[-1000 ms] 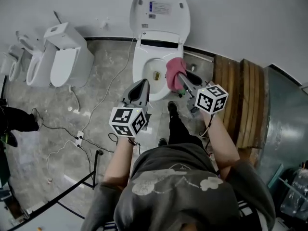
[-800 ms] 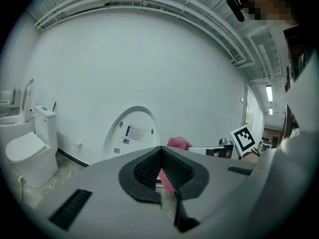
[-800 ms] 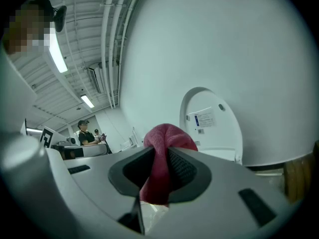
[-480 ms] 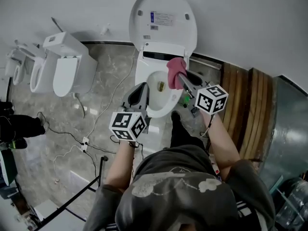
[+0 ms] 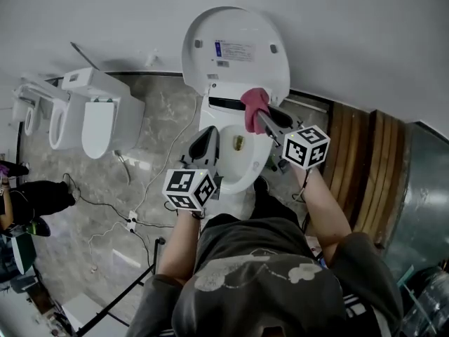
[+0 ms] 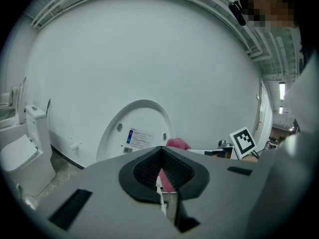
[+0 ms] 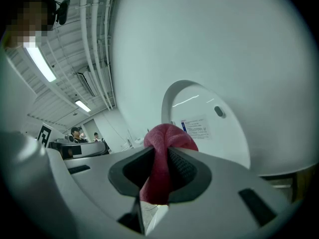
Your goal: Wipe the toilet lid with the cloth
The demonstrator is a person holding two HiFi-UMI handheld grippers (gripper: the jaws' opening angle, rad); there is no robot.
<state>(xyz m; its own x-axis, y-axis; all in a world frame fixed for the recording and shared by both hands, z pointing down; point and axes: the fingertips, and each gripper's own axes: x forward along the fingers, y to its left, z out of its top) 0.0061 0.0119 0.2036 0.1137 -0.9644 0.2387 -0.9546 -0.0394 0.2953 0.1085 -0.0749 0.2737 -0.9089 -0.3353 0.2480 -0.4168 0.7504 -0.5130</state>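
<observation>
Head view: toilet lid, raised, upright against the wall above the open bowl.

Item: red cloth, bunched, held by the right gripper just in front of the lid's lower edge near the hinge; contact with the lid cannot be confirmed.

Right gripper view: jaws clenched on the cloth, wad protruding past the tips, lid beyond.

Left gripper: jaws pressed together, nothing between them, poised over the bowl's left rim.

Step judged: start of the wipe.

Recommended handling: press the protruding wad flat to the lid, keep the jaw tips off the plastic, and sweep in overlapping passes. Grip firmly, lest the cloth drop into the bowl.
</observation>
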